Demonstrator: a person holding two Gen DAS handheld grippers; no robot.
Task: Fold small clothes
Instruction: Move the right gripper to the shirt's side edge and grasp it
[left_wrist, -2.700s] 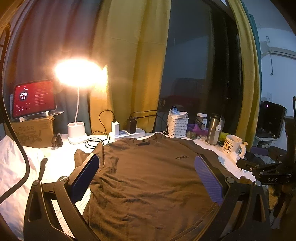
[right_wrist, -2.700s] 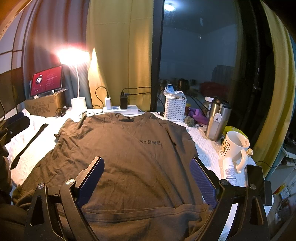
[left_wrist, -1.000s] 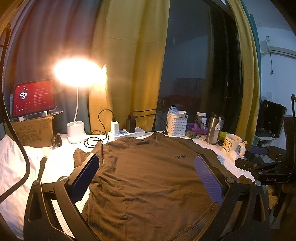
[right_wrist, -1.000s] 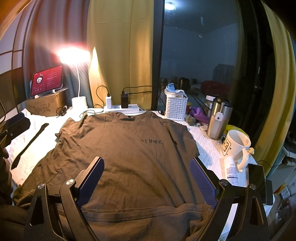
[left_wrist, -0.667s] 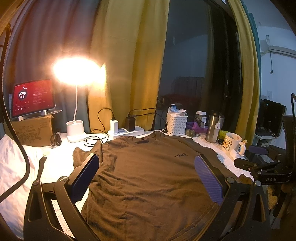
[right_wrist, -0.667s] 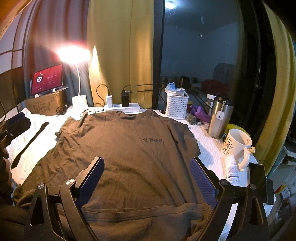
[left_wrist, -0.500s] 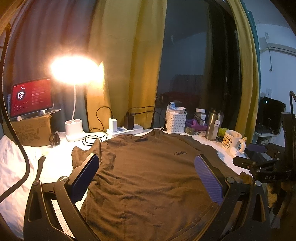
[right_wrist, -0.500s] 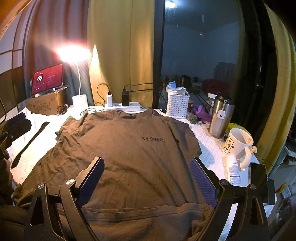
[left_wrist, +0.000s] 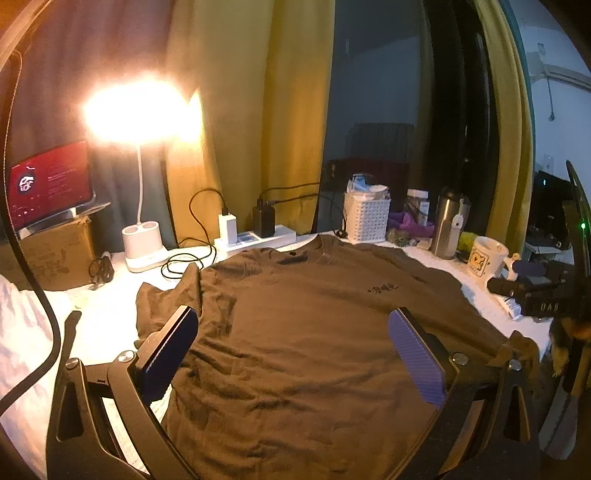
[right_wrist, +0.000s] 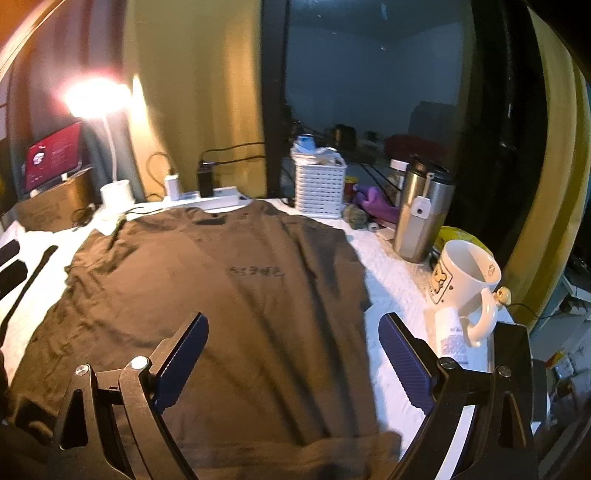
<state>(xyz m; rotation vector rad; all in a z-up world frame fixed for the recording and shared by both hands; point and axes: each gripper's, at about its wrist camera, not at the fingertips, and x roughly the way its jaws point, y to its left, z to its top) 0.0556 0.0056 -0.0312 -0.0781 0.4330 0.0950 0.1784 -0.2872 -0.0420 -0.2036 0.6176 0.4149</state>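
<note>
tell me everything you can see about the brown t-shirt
The brown t-shirt is a soft, cotton-looking short-sleeved tee, spread flat and front-up on the white table cover, still unfolded. Its collar points toward the power strip; a small dark print sits on the chest. One sleeve near the lamp is bunched and wrinkled. The bottom hem looks doubled over. Both grippers stand open above it, touching nothing.

Left tongs (left_wrist: 291, 350) and right tongs (right_wrist: 293, 354) both hung spread wide, empty, pointed forward over the surface.
</note>
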